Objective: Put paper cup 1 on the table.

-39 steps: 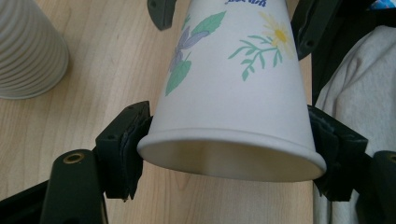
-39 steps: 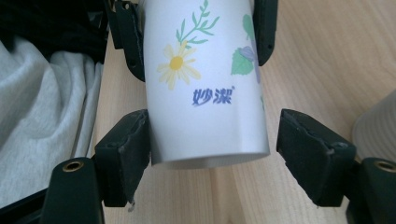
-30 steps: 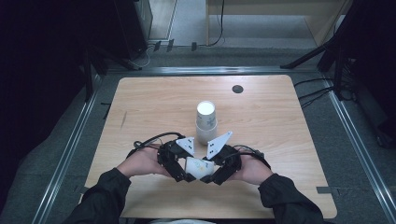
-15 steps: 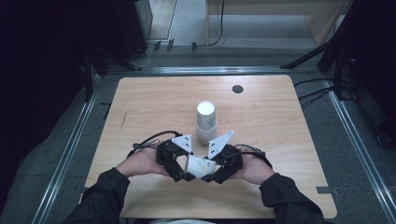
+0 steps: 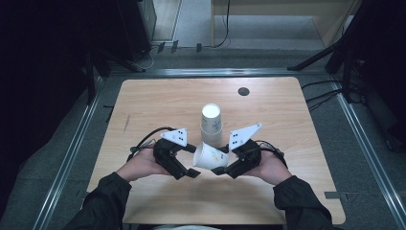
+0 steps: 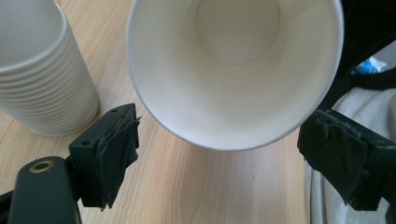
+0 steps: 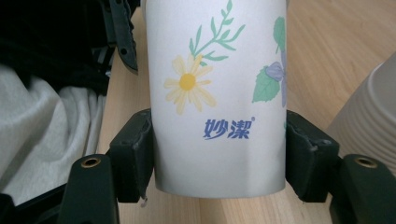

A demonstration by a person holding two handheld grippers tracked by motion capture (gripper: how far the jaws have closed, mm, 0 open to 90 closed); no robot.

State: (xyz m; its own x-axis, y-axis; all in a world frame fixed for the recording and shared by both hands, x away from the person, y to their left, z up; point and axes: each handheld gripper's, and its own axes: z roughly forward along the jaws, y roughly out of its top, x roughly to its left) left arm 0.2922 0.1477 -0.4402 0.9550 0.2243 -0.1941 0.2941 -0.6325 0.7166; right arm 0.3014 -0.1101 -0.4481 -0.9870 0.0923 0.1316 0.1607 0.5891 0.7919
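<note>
cup stack (image 5: 211,124) blocks just beyond held cup (image 5: 209,156); sides free.

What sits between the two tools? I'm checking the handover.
A paper cup, on its side in the high view, held by the right tool; the left tool stands open.

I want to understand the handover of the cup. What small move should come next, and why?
Probably the right gripper should carry the paper cup clear of the left gripper, perhaps toward the table beside the cup stack. Its pads clamp the cup's base end, while the left jaws have just been opening and stand apart from the rim, touching nothing.
</note>
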